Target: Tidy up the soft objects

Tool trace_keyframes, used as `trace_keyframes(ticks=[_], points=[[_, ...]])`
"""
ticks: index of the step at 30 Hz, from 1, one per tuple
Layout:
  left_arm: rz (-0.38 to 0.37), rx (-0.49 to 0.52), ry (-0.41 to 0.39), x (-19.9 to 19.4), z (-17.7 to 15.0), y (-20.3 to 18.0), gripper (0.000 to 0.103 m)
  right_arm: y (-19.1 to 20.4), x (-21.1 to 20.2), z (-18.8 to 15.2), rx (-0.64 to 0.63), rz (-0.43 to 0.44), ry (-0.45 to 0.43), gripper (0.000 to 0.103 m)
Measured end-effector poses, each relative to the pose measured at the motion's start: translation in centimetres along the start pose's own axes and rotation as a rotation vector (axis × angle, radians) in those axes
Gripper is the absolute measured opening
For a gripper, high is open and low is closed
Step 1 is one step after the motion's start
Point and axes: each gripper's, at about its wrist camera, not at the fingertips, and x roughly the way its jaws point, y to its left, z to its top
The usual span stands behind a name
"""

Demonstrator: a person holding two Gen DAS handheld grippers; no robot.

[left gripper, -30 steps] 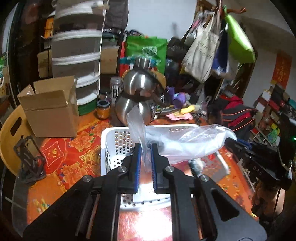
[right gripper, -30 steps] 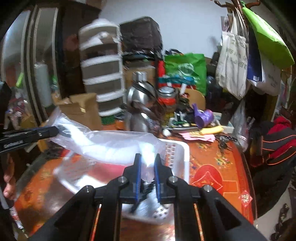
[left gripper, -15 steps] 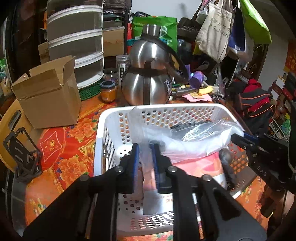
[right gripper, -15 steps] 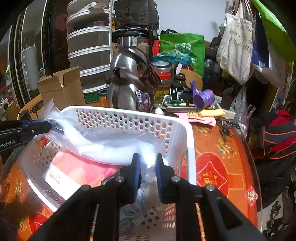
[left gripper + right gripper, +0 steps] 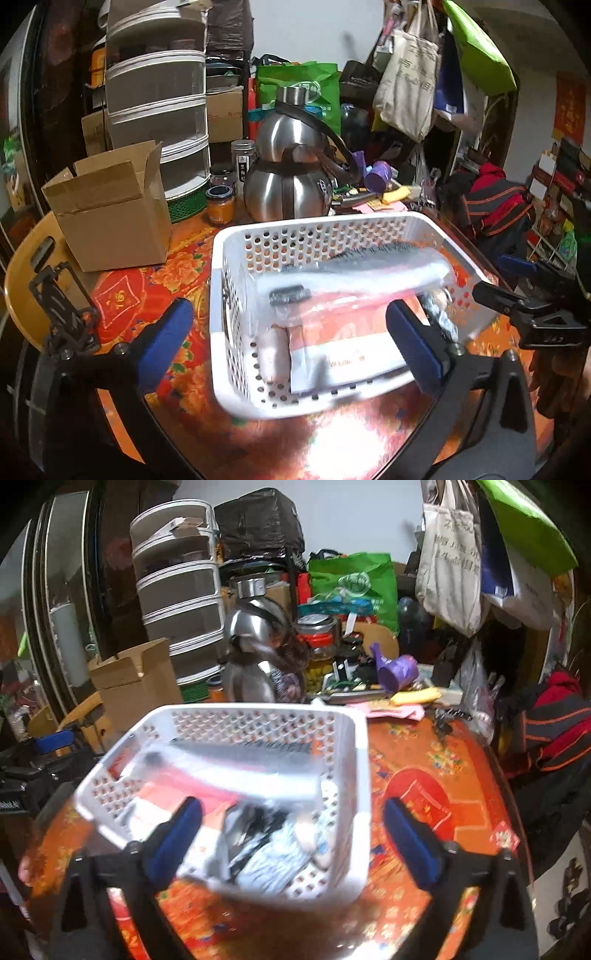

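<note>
A white perforated basket (image 5: 218, 295) (image 5: 360, 775) stands on the red patterned table. A clear plastic bag with a soft white roll (image 5: 354, 280) (image 5: 236, 771) lies across the top of its contents, free of both grippers. Under it are an orange-and-white packet (image 5: 340, 343) and a pale blue striped cloth (image 5: 273, 856). My left gripper (image 5: 291, 339) is open and empty, its blue pads wide apart at the basket's near left. My right gripper (image 5: 291, 830) is open and empty at the basket's near right; it also shows in the left wrist view (image 5: 517, 288).
A steel kettle (image 5: 291, 177) stands just behind the basket, with jars (image 5: 221, 205) beside it. An open cardboard box (image 5: 110, 206) sits at the left, stacked drawers (image 5: 159, 110) behind it. Clutter and hanging bags (image 5: 410, 81) fill the back right. A black clip (image 5: 59, 306) lies at the left edge.
Both grippers lowered the bag into the basket, then opened and let go of it. They have drawn back toward the near side, and the bag now rests on the contents.
</note>
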Motion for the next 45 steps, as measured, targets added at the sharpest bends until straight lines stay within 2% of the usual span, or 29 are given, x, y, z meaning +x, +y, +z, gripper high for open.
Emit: trace_keyframes(ticks=[5,6,9,10,12,16,18,20,22,24,27,32,34,45], points=[[0.035,-0.001,-0.018,-2.6,-1.7,-0.2,0.103,1.6,-2.0,-1.2,0.009,0.049,0.007,0.101],[0.043,-0.006,-0.015,-3.3,-2.1,-0.1,0.103,1.8,-2.5,-1.4,0.010,0.036,0.010,0.101],[0.029,-0.011,0.018,-5.7,-3.5,0.3,0.103,3.1,-4.9,-2.5,0.002,-0.075,0.008,0.101],[0.007,-0.017,0.028,-7.1,-4.4,0.5,0.103,3.6,-6.2,-3.1,-0.011,-0.097,-0.005,0.101],[-0.018,-0.023,0.034,-9.1,-5.5,0.8,0.103,4.6,-9.0,-4.4,-0.038,-0.081,-0.065,0.101],[-0.004,-0.038,-0.002,-14.9,-8.9,1.0,0.103,7.2,-14.8,-7.6,-0.047,-0.119,-0.129,0.101],[-0.009,-0.035,-0.036,-17.6,-10.6,0.7,0.103,8.1,-17.0,-9.2,-0.002,-0.098,-0.134,0.101],[0.019,-0.039,-0.061,-20.3,-12.7,0.3,0.103,9.3,-19.5,-10.8,0.042,-0.093,-0.155,0.101],[0.009,-0.044,-0.064,-22.4,-14.3,-0.1,0.103,10.5,-22.3,-12.3,0.066,-0.139,-0.180,0.101],[-0.014,-0.074,-0.066,-24.4,-15.7,-0.4,0.103,11.7,-24.5,-13.5,0.050,-0.163,-0.175,0.101],[-0.038,-0.061,-0.084,-26.9,-16.9,-1.7,0.103,13.0,-26.8,-15.0,0.041,-0.142,-0.152,0.103],[-0.044,-0.029,-0.095,-28.4,-17.0,-3.6,0.103,12.9,-27.0,-15.5,0.044,-0.176,-0.113,0.103],[-0.031,-0.031,-0.102,-28.3,-16.8,-3.9,0.103,12.0,-26.3,-15.1,0.083,-0.144,-0.097,0.103],[-0.023,-0.041,-0.075,-25.7,-14.9,-3.1,0.103,11.0,-23.3,-14.3,0.085,-0.164,-0.064,0.103]])
